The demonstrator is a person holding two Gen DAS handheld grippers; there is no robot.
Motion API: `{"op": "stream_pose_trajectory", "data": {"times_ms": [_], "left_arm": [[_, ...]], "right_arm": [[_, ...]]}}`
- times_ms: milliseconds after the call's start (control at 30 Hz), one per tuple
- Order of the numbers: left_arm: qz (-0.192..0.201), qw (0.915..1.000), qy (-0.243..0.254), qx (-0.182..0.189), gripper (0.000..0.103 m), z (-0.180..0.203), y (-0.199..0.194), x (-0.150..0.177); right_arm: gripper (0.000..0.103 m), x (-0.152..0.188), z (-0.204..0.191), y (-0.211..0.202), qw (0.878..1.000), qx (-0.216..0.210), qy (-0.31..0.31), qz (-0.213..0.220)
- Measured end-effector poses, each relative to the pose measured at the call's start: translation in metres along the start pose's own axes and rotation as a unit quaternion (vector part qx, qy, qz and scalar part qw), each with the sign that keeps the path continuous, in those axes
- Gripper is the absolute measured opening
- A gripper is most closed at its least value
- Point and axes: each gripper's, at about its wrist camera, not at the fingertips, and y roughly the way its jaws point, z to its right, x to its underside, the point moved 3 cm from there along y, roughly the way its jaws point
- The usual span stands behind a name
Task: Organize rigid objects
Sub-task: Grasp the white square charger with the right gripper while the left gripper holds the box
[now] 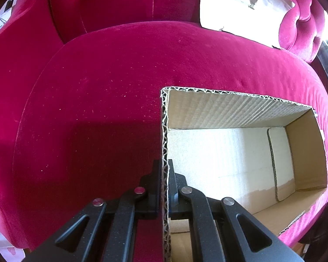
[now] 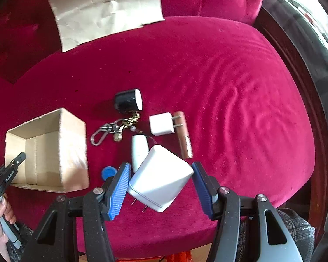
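The right gripper (image 2: 160, 182) clamps one large white charger (image 2: 160, 178) between its blue pads, lifted off the red cushion (image 2: 229, 87). Beyond its fingertips lie one small white plug (image 2: 161, 124), one black cylinder (image 2: 128, 100), one keychain (image 2: 116, 127), one brown tube (image 2: 184, 134) and one blue cap (image 2: 109, 172). To its left, the left gripper (image 1: 165, 174) pinches one cardboard box (image 1: 229, 109) by its wall.

Cardboard box (image 2: 54, 148) left of keychain (image 2: 113, 128), small charger (image 2: 161, 124) right, on cushion (image 2: 229, 87)
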Motion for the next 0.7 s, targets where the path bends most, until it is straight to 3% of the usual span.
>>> {"op": "stream_pose_trajectory", "data": {"times_ms": [200, 367, 700], "left_arm": [[0.000, 1.0000, -0.004, 0.000, 0.003, -0.015, -0.009, 0.005], [0.001, 1.0000, -0.005, 0.000, 0.003, -0.001, 0.001, 0.040], [0.001, 1.0000, -0.003, -0.004, 0.003, 0.017, 0.019, 0.023]], "right_arm": [[0.061, -0.002, -0.043, -0.019, 0.999, -0.010, -0.046, 0.010], [0.061, -0.006, -0.069, -0.028, 0.996, -0.021, -0.088, 0.020], [0.061, -0.011, -0.123, -0.039, 0.989, -0.047, -0.136, 0.029]]}}
